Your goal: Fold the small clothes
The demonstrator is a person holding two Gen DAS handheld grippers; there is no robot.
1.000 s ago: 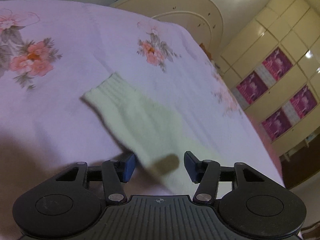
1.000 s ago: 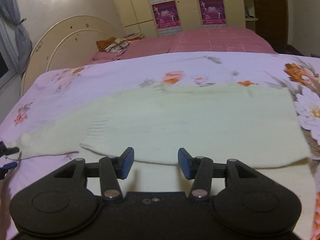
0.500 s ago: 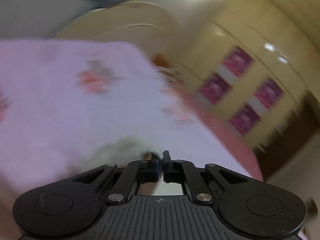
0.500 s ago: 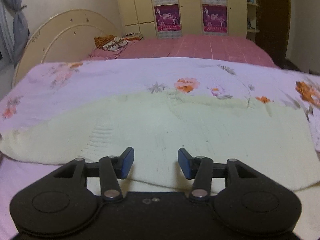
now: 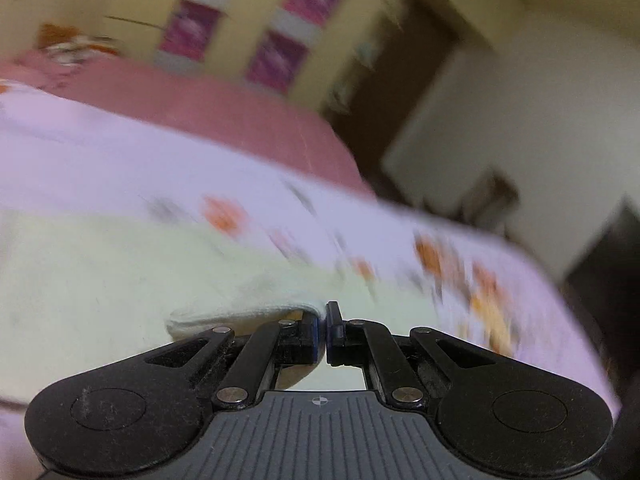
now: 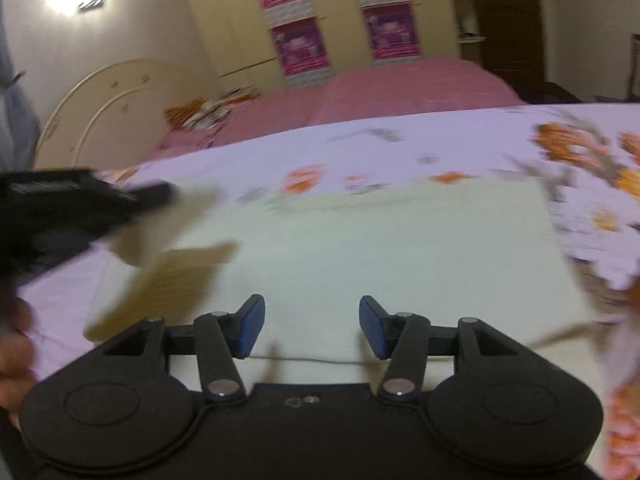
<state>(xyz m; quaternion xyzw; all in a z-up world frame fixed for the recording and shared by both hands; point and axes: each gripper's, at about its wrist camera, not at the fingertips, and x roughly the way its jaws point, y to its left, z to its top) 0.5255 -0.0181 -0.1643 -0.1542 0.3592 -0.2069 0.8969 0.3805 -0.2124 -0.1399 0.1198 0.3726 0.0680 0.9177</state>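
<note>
The pale knit garment lies spread flat on the floral sheet of the bed, its body not yet doubled over. Its left sleeve is lifted and carried in over the body, so I judge the fold barely begun, with the rest left to do. The left gripper pinches the sleeve's end between closed fingers, raised at the left. The right gripper hovers at the near edge, fingers wide and holding nothing.
</note>
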